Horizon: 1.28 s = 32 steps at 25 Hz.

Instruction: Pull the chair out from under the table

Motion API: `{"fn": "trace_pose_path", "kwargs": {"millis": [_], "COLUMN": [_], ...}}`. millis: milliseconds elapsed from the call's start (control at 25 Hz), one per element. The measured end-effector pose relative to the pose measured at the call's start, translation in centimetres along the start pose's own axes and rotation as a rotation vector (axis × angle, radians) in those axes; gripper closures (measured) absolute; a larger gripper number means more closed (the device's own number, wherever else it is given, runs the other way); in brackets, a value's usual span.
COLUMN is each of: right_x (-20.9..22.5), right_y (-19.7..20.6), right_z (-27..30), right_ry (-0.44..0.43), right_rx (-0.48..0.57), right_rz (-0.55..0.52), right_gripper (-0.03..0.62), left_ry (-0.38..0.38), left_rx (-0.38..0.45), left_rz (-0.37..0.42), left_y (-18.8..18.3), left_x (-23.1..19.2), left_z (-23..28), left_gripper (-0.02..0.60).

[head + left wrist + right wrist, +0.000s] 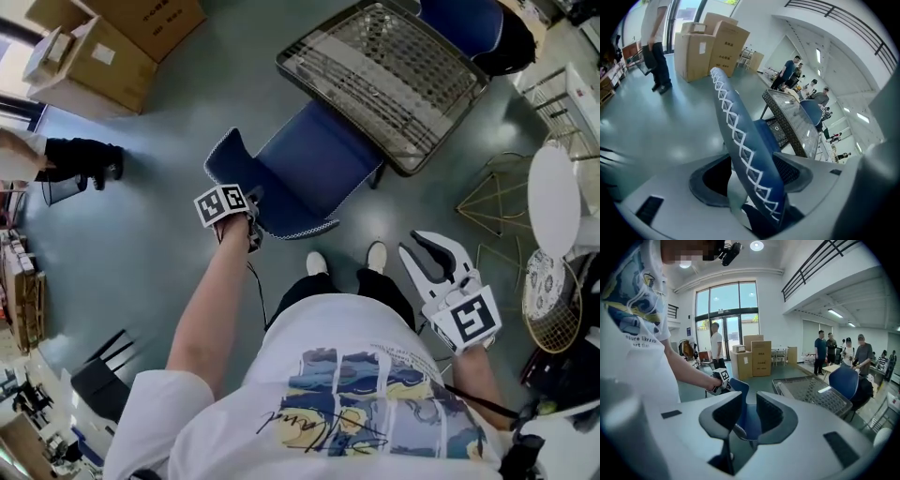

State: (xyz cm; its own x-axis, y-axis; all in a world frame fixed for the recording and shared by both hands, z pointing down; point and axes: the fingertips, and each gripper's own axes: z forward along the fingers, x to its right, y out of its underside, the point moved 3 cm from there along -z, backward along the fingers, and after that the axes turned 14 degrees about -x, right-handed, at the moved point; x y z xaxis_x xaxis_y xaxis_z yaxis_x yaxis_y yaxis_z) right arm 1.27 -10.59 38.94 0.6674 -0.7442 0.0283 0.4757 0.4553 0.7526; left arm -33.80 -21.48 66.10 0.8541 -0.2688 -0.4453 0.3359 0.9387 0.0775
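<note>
A blue chair (314, 164) stands with the front of its seat under a wire-mesh table (292, 64). Its backrest (228, 156) faces me. My left gripper (246, 214) is at the top edge of the backrest. In the left gripper view the white-stitched backrest edge (740, 140) runs between the wide jaws of the left gripper (752, 176), with a gap on the left side. My right gripper (429, 251) is held to the right of my feet, open, apart from the chair. Nothing lies between the fingers of the right gripper (749, 416); the chair (740, 390) shows beyond them.
Cardboard boxes (112, 47) stand at the far left, and a person (80, 159) is beside them. A second blue chair (469, 23) sits behind the table. A white round table (553, 197) and a gold wire stand (497, 202) are at the right. My shoes (317, 264) are just behind the chair.
</note>
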Motion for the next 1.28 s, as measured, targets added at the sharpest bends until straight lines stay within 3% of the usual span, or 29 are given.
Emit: {"fn": "trace_pose_path", "kwargs": {"millis": [240,560,800,1280], "right_x": [0.0,0.0,0.4,-0.4], "right_y": [0.7,1.4,2.1,1.0], "right_z": [-0.7,-1.2,-1.7,0.0], "right_ry": [0.013,-0.002,-0.003,-0.090], "right_rx": [-0.010,0.009,0.007,-0.001], "right_rz": [0.031,0.027,0.025,-0.045], "right_gripper": [0.517,0.517,0.517,0.517], "left_ry": [-0.035,-0.026,-0.008,-0.031], "left_rx": [-0.004,0.026,0.075,0.103], "left_rz": [-0.006,-0.163,-0.261,-0.333], "left_y": [0.1,0.4,1.3,5.9], "left_x": [0.3,-0.1,-2.3,-8.6], "left_z": [0.0,0.0,-1.0,-5.4], "left_gripper": [0.395,0.468,0.491,0.497]}}
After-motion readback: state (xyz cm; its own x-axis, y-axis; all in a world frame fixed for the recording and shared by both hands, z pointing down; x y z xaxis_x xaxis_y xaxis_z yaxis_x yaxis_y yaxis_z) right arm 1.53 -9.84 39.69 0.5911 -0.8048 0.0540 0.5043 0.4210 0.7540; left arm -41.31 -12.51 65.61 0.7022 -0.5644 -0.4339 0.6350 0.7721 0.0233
